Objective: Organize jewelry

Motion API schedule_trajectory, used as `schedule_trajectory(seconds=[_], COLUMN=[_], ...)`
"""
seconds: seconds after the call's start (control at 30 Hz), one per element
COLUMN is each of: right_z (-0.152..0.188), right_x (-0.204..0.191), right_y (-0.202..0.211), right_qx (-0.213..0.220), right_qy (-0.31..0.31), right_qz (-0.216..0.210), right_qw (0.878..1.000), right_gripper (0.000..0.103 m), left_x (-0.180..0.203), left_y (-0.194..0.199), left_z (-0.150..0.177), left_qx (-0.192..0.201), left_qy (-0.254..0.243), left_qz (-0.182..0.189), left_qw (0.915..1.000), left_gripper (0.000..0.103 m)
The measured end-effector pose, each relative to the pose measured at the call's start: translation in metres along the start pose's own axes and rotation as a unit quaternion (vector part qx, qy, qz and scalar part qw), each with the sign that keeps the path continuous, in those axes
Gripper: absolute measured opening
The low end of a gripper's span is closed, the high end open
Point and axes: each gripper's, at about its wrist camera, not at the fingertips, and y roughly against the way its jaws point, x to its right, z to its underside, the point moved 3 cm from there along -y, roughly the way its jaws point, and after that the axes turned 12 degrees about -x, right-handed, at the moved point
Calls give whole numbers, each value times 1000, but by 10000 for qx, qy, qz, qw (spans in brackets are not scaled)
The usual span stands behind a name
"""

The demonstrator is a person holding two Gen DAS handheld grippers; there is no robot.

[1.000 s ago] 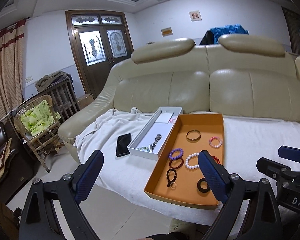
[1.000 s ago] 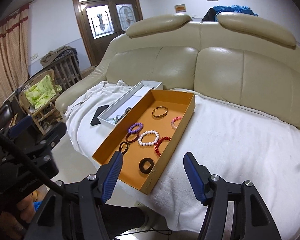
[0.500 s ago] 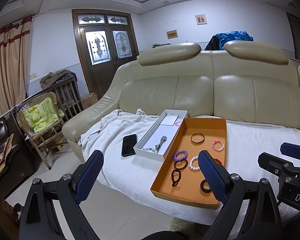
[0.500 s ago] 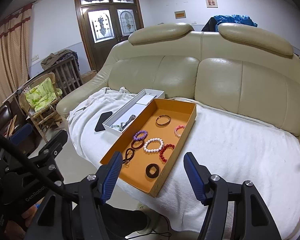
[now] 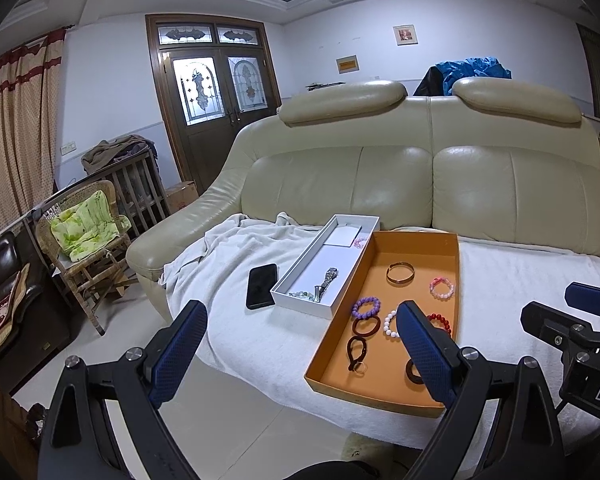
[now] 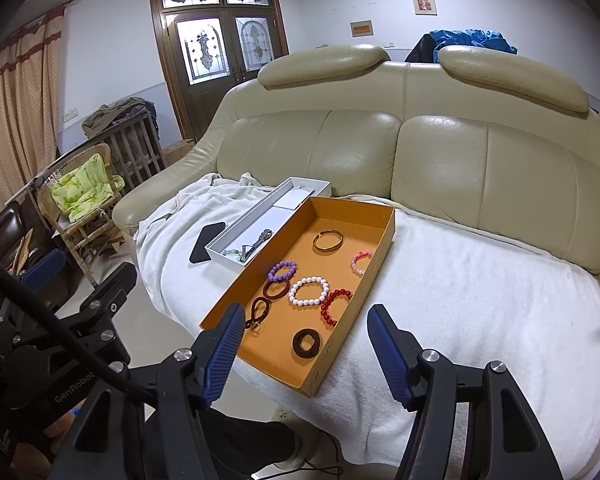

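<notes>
Both the left claw [image 5: 298, 344] and right claw [image 6: 302, 346] hang wide and empty, short of the orange tray [image 6: 382, 240]. Bracelets lie spread ahead in it; a watch [image 5: 327, 280] lies in the white box [image 5: 300, 266] beyond. Sorting could be starting or finished.

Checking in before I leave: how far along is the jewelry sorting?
Barely begun. The watch lies in the white box; the bracelets stay in the orange tray. Both the left hand-held gripper and right hand-held gripper are open, empty, short of the tray.

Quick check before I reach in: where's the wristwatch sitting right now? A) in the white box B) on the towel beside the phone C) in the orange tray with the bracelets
A: the wristwatch lies inside the white box, left of the orange tray.
</notes>
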Motion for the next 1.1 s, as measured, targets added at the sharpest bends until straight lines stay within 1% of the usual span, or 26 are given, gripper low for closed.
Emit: schedule_trajectory(seconds=[1.1], right_z=[-5], right_x=[0], right_y=[-8], right_qx=[-4], right_qy=[38], right_qz=[38], right_qw=[10000], right_gripper=[67], left_x=[-8], left_y=[-9], left_z=[0], left_qx=[-75], left_qy=[22], left_qz=[5], left_qw=[10000], left_gripper=[95])
